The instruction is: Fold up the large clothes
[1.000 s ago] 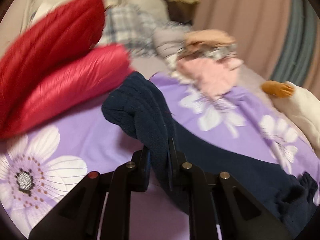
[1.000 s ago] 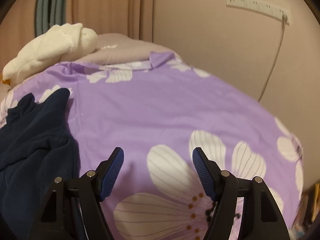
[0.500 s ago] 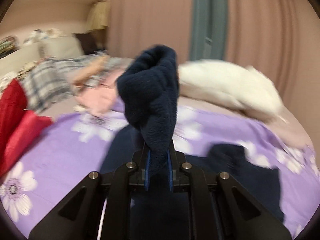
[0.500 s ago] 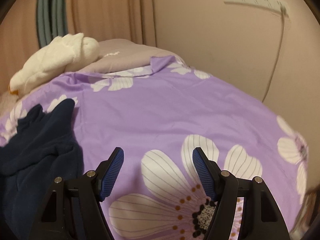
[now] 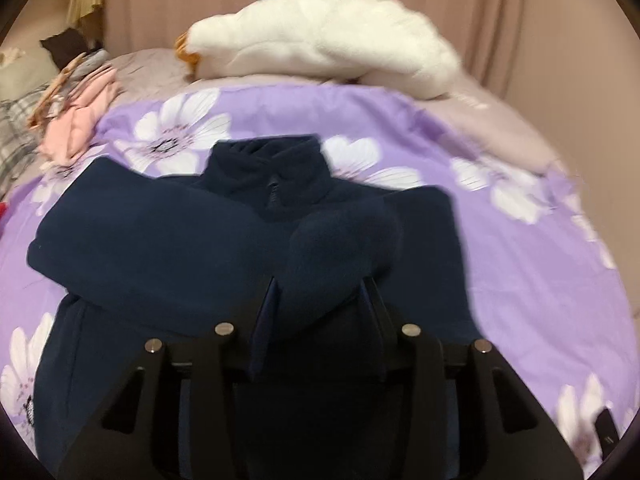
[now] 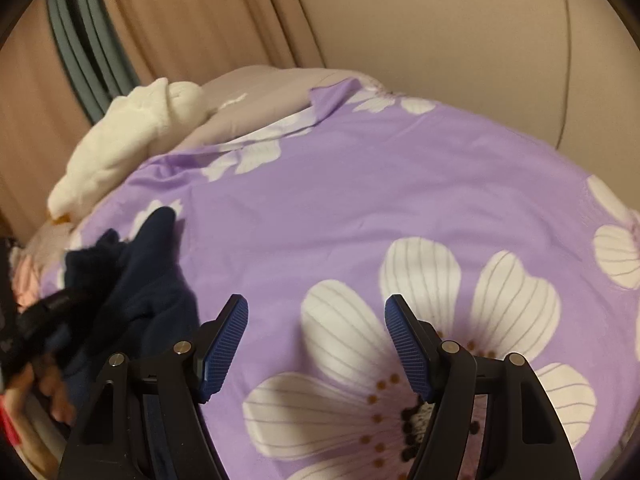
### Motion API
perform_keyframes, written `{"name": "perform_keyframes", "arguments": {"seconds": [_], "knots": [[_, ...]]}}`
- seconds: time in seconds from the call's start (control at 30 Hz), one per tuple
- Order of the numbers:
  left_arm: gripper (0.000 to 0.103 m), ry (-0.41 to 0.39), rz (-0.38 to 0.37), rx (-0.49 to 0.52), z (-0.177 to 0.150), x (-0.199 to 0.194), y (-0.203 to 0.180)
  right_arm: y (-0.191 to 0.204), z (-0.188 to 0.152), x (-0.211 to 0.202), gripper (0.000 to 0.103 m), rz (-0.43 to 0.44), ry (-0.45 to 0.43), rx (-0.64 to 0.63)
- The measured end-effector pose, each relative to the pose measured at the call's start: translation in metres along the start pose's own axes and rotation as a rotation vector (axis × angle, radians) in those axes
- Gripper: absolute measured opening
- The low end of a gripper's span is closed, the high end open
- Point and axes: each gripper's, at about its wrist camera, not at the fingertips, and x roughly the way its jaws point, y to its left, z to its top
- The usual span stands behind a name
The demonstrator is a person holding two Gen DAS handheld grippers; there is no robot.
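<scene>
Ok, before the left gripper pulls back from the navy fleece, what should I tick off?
1. Left gripper jaws have just been opening, sleeve end between them; released: cannot tell.
2. Sleeve lies across the navy fleece jacket chest: ok.
3. Collar flat, zip centred: ok.
4. Other sleeve folded in: ok.
5. Right gripper open, empty, over the purple floral duvet: ok.
6. White plush toy apart from the jacket: ok.

A bed with a purple flower cover holds a dark blue fleece jacket, lying flat just ahead of the left jaws. Beyond it lies a white plush toy. Pink clothes sit far left.
</scene>
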Motion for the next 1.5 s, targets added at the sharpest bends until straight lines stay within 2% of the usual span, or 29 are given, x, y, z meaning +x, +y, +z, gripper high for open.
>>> {"name": "perform_keyframes", "arguments": {"seconds": [0.03, 0.1, 0.13, 0.17, 0.23, 0.27, 0.33, 0.4, 0.43, 0.47, 0.57, 0.63, 0.73, 0.8, 0.83, 0.9, 1.0, 1.07, 1.17, 1.2, 1.23, 1.27, 1.3, 1.37, 1.5], "knots": [[0.046, -0.034, -0.010, 0.013, 0.001, -0.011, -0.007, -0.001, 0.000, 0.001, 0.071, -0.009, 0.000, 0.003], [0.063, -0.117, -0.036, 0.050, 0.009, -0.041, -0.008, -0.002, 0.000, 0.002, 0.071, -0.019, 0.006, 0.011], [0.082, -0.166, -0.066, 0.080, 0.014, -0.063, -0.005, -0.001, -0.001, 0.003, 0.071, -0.005, 0.007, 0.012], [0.092, -0.207, -0.093, 0.107, 0.015, -0.083, -0.003, 0.000, -0.001, 0.003, 0.071, 0.012, 0.008, 0.012], [0.093, -0.330, -0.138, 0.160, 0.015, -0.129, 0.017, 0.003, -0.002, 0.004, 0.071, 0.033, 0.014, 0.013], [0.091, -0.363, -0.128, 0.167, 0.014, -0.141, 0.027, 0.004, -0.003, 0.006, 0.071, 0.042, 0.020, 0.016], [0.085, -0.402, -0.025, 0.149, 0.008, -0.160, 0.059, 0.006, -0.004, 0.012, 0.071, 0.059, 0.047, 0.022], [0.082, -0.367, 0.068, 0.107, 0.001, -0.160, 0.094, 0.011, -0.008, 0.017, 0.071, 0.080, 0.074, 0.014], [0.069, -0.336, 0.102, 0.062, -0.003, -0.155, 0.119, 0.014, -0.009, 0.018, 0.071, 0.085, 0.083, 0.006], [0.048, -0.306, 0.132, 0.001, -0.008, -0.147, 0.143, 0.019, -0.012, 0.018, 0.071, 0.092, 0.088, -0.010], [0.019, -0.154, 0.186, -0.242, -0.029, -0.110, 0.218, 0.035, -0.018, 0.015, 0.071, 0.119, 0.084, -0.080], [0.017, -0.091, 0.179, -0.356, -0.044, -0.085, 0.256, 0.048, -0.023, 0.014, 0.071, 0.124, 0.085, -0.126], [0.016, -0.042, 0.245, -0.466, -0.044, -0.058, 0.287, 0.061, -0.027, 0.011, 0.071, 0.128, 0.086, -0.146], [0.017, -0.040, 0.197, -0.502, -0.039, -0.050, 0.292, 0.075, -0.026, 0.010, 0.072, 0.144, 0.087, -0.147], [0.017, -0.039, 0.173, -0.498, -0.035, -0.046, 0.291, 0.084, -0.023, 0.011, 0.081, 0.167, 0.089, -0.145], [0.017, -0.014, 0.157, -0.455, -0.025, -0.040, 0.289, 0.106, -0.011, 0.015, 0.090, 0.211, 0.089, -0.123], [0.022, -0.010, 0.116, -0.354, -0.018, -0.032, 0.279, 0.146, 0.009, 0.031, 0.090, 0.306, 0.125, -0.107], [0.028, 0.002, 0.097, -0.323, -0.023, -0.026, 0.274, 0.187, 0.015, 0.054, 0.090, 0.376, 0.207, -0.110], [0.032, 0.032, 0.107, -0.319, -0.029, -0.003, 0.272, 0.233, 0.003, 0.098, 0.090, 0.375, 0.305, -0.115], [0.031, 0.056, 0.107, -0.318, -0.030, 0.006, 0.272, 0.239, -0.004, 0.110, 0.084, 0.354, 0.340, -0.112], [0.031, 0.069, 0.098, -0.330, -0.033, 0.013, 0.273, 0.244, -0.012, 0.124, 0.054, 0.315, 0.382, -0.110], [0.031, 0.079, 0.102, -0.339, -0.034, 0.018, 0.275, 0.247, -0.020, 0.137, 0.034, 0.236, 0.412, -0.135], [0.030, 0.082, 0.113, -0.345, -0.033, 0.021, 0.277, 0.247, -0.022, 0.139, 0.025, 0.221, 0.400, -0.144], [0.030, 0.061, 0.134, -0.353, -0.032, 0.022, 0.281, 0.240, -0.015, 0.122, 0.018, 0.301, 0.298, -0.144], [0.030, 0.002, 0.166, -0.359, -0.028, 0.015, 0.284, 0.227, 0.018, 0.068, 0.017, 0.365, 0.078, -0.172]]}}
